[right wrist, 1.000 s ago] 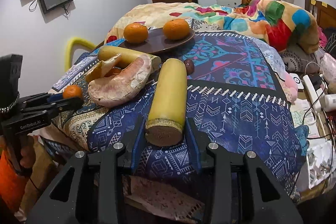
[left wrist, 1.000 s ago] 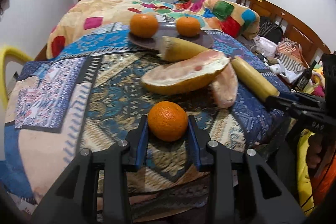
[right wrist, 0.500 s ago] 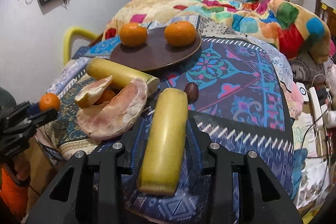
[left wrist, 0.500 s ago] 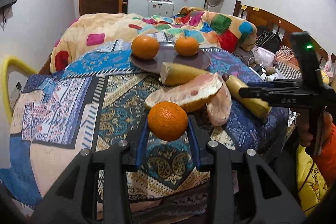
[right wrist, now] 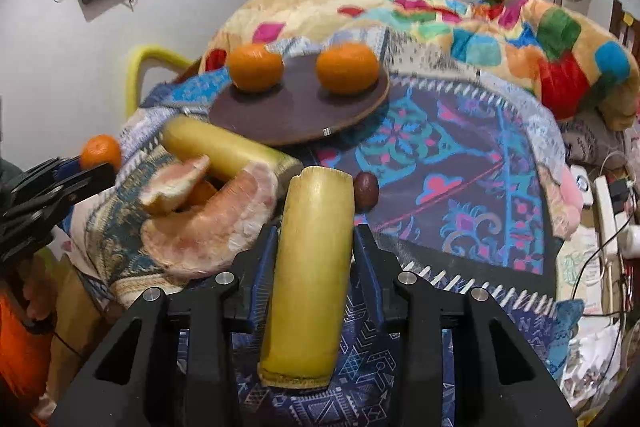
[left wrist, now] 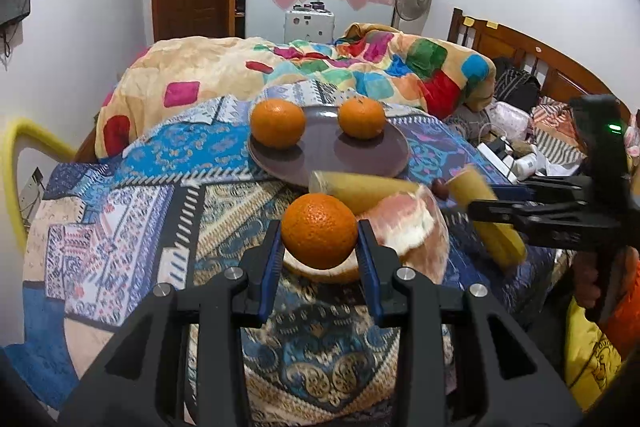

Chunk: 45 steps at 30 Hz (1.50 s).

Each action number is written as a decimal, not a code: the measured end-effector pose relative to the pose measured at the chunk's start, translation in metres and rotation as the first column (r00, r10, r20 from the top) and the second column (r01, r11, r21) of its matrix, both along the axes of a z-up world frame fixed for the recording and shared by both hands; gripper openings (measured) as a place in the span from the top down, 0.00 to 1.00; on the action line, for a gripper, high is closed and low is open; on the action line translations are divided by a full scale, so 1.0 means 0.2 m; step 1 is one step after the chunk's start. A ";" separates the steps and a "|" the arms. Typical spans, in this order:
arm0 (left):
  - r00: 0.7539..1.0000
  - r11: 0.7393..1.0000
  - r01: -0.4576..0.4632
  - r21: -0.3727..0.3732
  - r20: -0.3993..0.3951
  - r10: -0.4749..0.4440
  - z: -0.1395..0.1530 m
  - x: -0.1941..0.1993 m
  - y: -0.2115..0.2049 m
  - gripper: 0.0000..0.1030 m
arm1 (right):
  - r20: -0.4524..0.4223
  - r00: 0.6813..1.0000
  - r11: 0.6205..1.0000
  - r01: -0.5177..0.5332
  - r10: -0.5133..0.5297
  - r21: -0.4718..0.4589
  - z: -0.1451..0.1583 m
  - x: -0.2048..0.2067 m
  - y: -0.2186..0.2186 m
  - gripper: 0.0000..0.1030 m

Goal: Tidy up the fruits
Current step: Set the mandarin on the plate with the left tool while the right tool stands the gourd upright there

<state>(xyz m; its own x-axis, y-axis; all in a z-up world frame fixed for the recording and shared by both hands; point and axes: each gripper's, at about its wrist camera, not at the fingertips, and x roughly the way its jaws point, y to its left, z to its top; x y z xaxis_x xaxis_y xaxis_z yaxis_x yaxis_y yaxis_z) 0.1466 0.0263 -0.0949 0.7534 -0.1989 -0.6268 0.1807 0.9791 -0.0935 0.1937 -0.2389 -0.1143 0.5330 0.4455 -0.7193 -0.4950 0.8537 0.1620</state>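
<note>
My left gripper (left wrist: pixel 319 251) is shut on an orange (left wrist: pixel 319 230) and holds it above the patterned cloth, in front of the pomelo peel (left wrist: pixel 412 223). My right gripper (right wrist: pixel 316 247) is shut on a yellow cut stalk (right wrist: pixel 310 283) and holds it lifted, pointing toward the brown plate (right wrist: pixel 296 115). That plate carries two oranges (right wrist: pixel 255 67) (right wrist: pixel 347 67). The same plate (left wrist: pixel 320 151) shows in the left wrist view. A second yellow stalk (right wrist: pixel 224 147) lies in front of the plate. The left gripper with its orange (right wrist: pixel 101 151) shows at the left of the right wrist view.
A small brown fruit (right wrist: pixel 366 190) lies right of the held stalk. An orange piece (right wrist: pixel 200 193) sits under the peel. A colourful quilt (left wrist: pixel 360 67) lies behind the plate. A yellow chair back (left wrist: pixel 16 163) stands left. Clutter and cables (right wrist: pixel 600 211) lie right.
Both grippers have lifted their fruit off the cloth and moved forward toward the plate. The orange now hangs over the pomelo peel's near edge.
</note>
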 end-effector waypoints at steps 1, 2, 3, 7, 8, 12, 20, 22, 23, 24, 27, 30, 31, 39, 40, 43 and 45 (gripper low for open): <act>1.000 1.000 -0.004 0.001 0.003 0.004 0.01 0.01 0.00 0.65 | 0.023 1.000 1.000 0.001 -0.001 0.009 0.03 -0.02 -0.01 0.65; 1.000 1.000 -0.012 0.001 0.008 0.012 0.02 0.03 0.00 0.65 | 0.049 0.999 1.000 0.001 -0.002 0.020 0.06 -0.04 -0.01 0.66; 1.000 1.000 -0.017 -0.001 0.011 0.017 0.03 0.04 0.01 0.65 | 0.072 0.997 1.000 0.001 -0.003 0.028 0.09 -0.05 -0.02 0.66; 0.999 0.999 -0.038 -0.006 0.029 0.039 0.08 0.10 0.02 0.65 | 0.147 0.989 0.998 -0.002 -0.007 0.060 0.20 -0.08 -0.02 0.67; 0.998 0.999 -0.043 -0.006 0.036 0.044 0.10 0.12 0.02 0.65 | 0.168 0.986 0.998 0.002 -0.013 0.067 0.23 -0.08 -0.01 0.67; 0.998 0.999 -0.047 -0.002 0.049 0.047 0.14 0.18 0.02 0.65 | 0.204 0.979 0.995 0.000 -0.020 0.097 0.29 -0.03 0.01 0.67; 0.998 0.999 -0.032 0.021 0.058 0.031 0.16 0.29 0.00 0.65 | 0.256 0.967 0.996 -0.007 -0.016 0.087 0.36 0.07 0.08 0.67; 0.998 0.999 -0.033 0.026 0.056 0.031 0.15 0.32 0.00 0.65 | 0.261 0.965 0.996 -0.008 -0.014 0.085 0.36 0.10 0.09 0.67; 0.998 0.999 -0.034 0.030 0.054 0.032 0.15 0.34 0.00 0.65 | 0.261 0.965 0.997 -0.009 -0.013 0.083 0.35 0.11 0.10 0.67; 0.998 0.999 -0.033 0.030 0.052 0.032 0.15 0.36 0.00 0.65 | 0.260 0.966 0.997 -0.011 -0.010 0.081 0.35 0.12 0.11 0.67; 0.999 0.999 -0.032 0.039 0.044 0.030 0.13 0.41 -0.01 0.65 | 0.244 0.970 0.997 -0.017 -0.003 0.080 0.31 0.16 0.13 0.67; 0.999 0.998 -0.033 0.058 0.021 0.032 0.09 0.48 -0.01 0.65 | 0.217 0.976 0.997 -0.028 0.011 0.075 0.27 0.22 0.16 0.67; 0.999 0.997 -0.038 0.063 0.011 0.037 0.08 0.50 -0.01 0.65 | 0.208 0.978 0.997 -0.033 0.017 0.073 0.26 0.24 0.18 0.67; 0.996 0.996 -0.046 0.072 -0.070 0.051 -0.04 0.66 0.01 0.65 | 0.161 0.986 0.998 -0.049 0.042 0.036 0.18 0.37 0.27 0.67; 0.995 0.996 -0.045 0.072 -0.086 0.051 -0.06 0.68 0.01 0.65 | 0.149 0.988 0.998 -0.053 0.047 0.036 0.16 0.39 0.28 0.67; 0.993 0.997 -0.044 0.061 -0.108 0.050 -0.09 0.71 0.01 0.65 | 0.139 0.989 0.998 -0.050 0.045 0.036 0.14 0.43 0.30 0.67; 0.991 0.998 -0.043 0.048 -0.123 0.048 -0.11 0.73 0.02 0.65 | 0.136 0.990 0.998 -0.049 0.043 0.042 0.14 0.46 0.31 0.67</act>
